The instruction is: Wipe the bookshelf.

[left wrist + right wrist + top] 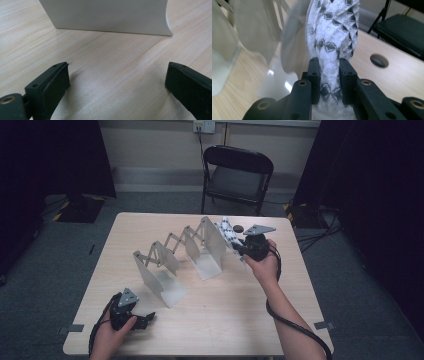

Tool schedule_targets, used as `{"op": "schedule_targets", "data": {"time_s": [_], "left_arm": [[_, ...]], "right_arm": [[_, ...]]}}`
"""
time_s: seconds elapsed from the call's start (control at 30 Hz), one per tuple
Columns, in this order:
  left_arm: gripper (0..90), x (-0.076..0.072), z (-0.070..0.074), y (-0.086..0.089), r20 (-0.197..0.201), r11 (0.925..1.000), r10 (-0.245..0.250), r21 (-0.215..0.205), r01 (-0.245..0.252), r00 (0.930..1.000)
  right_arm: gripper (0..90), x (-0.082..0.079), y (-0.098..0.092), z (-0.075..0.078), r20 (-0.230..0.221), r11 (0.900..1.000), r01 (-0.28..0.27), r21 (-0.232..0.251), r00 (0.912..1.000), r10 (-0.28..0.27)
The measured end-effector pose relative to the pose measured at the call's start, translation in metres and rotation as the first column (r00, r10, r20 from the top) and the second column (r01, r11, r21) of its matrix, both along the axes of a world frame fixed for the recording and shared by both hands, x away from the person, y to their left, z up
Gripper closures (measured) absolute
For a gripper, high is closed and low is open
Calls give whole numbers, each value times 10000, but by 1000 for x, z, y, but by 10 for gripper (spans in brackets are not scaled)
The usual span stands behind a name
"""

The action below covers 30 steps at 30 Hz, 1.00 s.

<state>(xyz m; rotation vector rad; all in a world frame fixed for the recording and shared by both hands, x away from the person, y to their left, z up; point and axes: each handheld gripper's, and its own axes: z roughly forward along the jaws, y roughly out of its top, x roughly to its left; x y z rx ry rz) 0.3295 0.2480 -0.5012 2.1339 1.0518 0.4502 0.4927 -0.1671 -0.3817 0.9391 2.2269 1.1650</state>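
A white folding rack (180, 255) with several upright panels joined by scissor links stands across the middle of the table. My right gripper (240, 249) is at its far right end, lifted off the table and shut on a white knitted cloth with black diamond marks (227, 231). In the right gripper view the cloth (332, 27) rises bunched from between the pads (314, 75), with blurred rack panels (254, 27) to the left. My left gripper (149, 319) rests near the front left edge, jaws wide open over bare wood (117, 72); the rack's nearest panel (107, 15) stands just ahead.
The light wooden table (225, 320) has a round hole (238, 228) near its far right edge, close to the cloth. A black folding chair (237, 172) stands behind the table. Dark curtains hang at both sides, and cables lie on the floor at right.
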Motion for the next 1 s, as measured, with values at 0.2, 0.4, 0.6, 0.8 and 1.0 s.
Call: {"op": "schedule_targets", "data": {"time_s": [0.2,0.4,0.6,0.8,1.0], "left_arm": [[52,0,0,0,-2,10000,3,-4,-3,10000],[52,0,0,0,-2,10000,4,-9,-4,10000],[52,0,0,0,-3,10000,3,-6,-3,10000],[51,0,0,0,-2,10000,6,-9,-6,10000],[51,0,0,0,-1,10000,4,-7,-4,10000]], "right_arm": [[747,0,16,24,366,9990,-367,-254,9986,376],[747,9,23,14,141,9990,-414,-196,9990,416],[746,15,22,-8,-171,9985,-516,-183,9985,513],[747,21,23,-33,-553,9991,-428,-52,9976,425],[746,29,30,-53,-834,9993,-354,83,9959,360]]}}
